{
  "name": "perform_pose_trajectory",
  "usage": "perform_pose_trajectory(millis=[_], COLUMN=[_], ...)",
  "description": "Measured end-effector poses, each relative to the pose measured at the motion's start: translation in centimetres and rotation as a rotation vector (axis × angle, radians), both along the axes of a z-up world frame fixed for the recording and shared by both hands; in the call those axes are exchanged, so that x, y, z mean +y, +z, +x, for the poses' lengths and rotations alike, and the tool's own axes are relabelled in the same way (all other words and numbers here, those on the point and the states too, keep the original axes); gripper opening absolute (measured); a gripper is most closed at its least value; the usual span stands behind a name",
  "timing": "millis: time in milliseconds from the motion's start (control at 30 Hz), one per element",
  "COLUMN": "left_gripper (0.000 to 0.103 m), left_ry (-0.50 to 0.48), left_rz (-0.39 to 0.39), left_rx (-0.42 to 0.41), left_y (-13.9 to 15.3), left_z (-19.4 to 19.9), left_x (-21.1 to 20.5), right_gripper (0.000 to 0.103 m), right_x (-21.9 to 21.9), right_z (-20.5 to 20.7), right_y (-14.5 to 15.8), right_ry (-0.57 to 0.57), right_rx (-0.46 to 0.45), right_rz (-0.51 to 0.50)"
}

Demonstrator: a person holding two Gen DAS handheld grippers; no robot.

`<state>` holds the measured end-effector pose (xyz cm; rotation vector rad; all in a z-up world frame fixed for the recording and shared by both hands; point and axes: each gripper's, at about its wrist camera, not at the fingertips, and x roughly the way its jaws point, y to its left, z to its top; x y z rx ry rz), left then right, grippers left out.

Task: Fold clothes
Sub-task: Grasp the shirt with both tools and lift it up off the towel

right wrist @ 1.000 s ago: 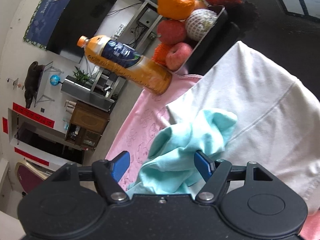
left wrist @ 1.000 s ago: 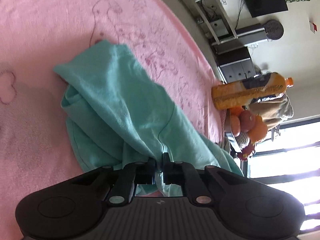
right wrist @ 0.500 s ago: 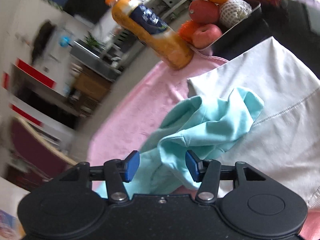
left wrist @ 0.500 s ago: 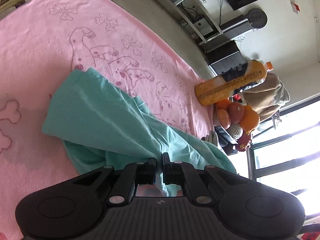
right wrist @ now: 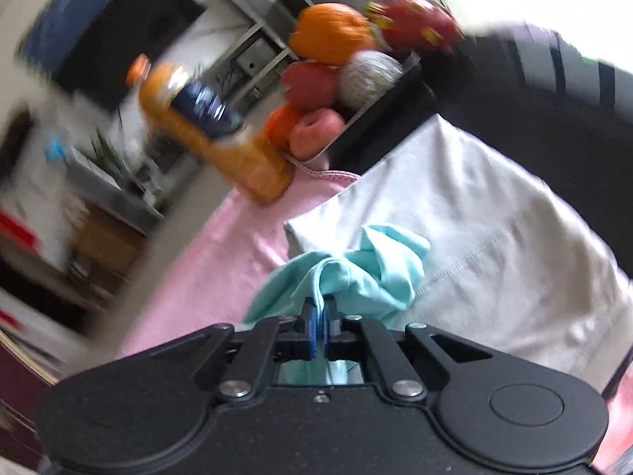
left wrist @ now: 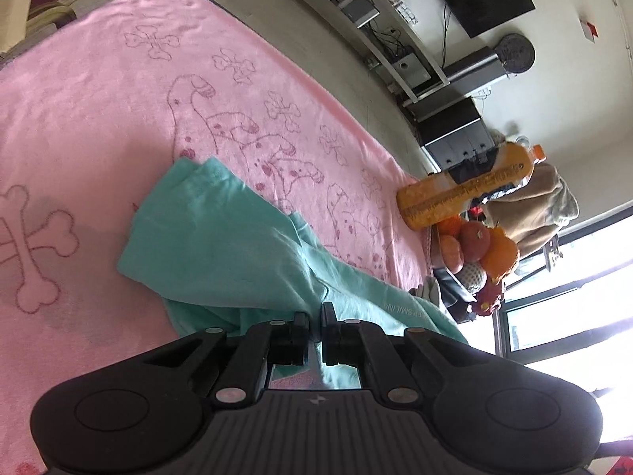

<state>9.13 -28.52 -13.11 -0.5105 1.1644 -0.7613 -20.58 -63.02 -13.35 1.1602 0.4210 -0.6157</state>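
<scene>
A teal garment [left wrist: 237,245] lies crumpled on the pink blanket [left wrist: 118,91] in the left wrist view, stretching toward the lower right. My left gripper [left wrist: 314,316] is shut on a fold of it at the near edge, lifting that part. In the right wrist view another bunched end of the teal garment [right wrist: 368,273] rests on a folded white garment [right wrist: 494,237]. My right gripper [right wrist: 318,312] is shut on that bunch, cloth pinched between its blue pads.
An orange drink bottle [left wrist: 467,190] lies at the blanket's far corner beside a dark tray of fruit [left wrist: 478,253]. In the right wrist view the orange bottle [right wrist: 213,142] and the fruit tray [right wrist: 344,91] sit beyond the white garment. A TV stand and shelves line the wall.
My right gripper went from wide open around the teal bunch to shut on it. My left gripper rose with its fold, showing more of the blanket.
</scene>
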Motion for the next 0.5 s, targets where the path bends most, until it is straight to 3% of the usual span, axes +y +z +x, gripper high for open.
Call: perform_pose_trajectory(millis=[100, 200, 400, 500], left_gripper=[0.003, 0.003, 0.002, 0.002], left_ry=[0.01, 0.04, 0.14, 0.163], left_rz=[-0.033, -0.08, -0.189, -0.214], left_rx=[-0.005, -0.04, -0.154, -0.267], left_y=[1.4, 4.0, 11.2, 16.5], left_z=[0.0, 0.0, 0.4, 0.0], left_x=[1.0, 2.7, 8.5, 10.7], right_gripper=[0.003, 0.002, 0.002, 0.002], right_x=[-1.4, -0.6, 1.9, 3.6], right_z=[-3.2, -4.5, -4.3, -2.7], right_y=[-1.7, -0.8, 7.7, 13.3], right_ry=[-0.063, -0.066, -0.001, 0.067], right_rx=[-0.189, -0.25, -0.349, -0.33], right_rz=[0.231, 0.286, 0.101, -0.008])
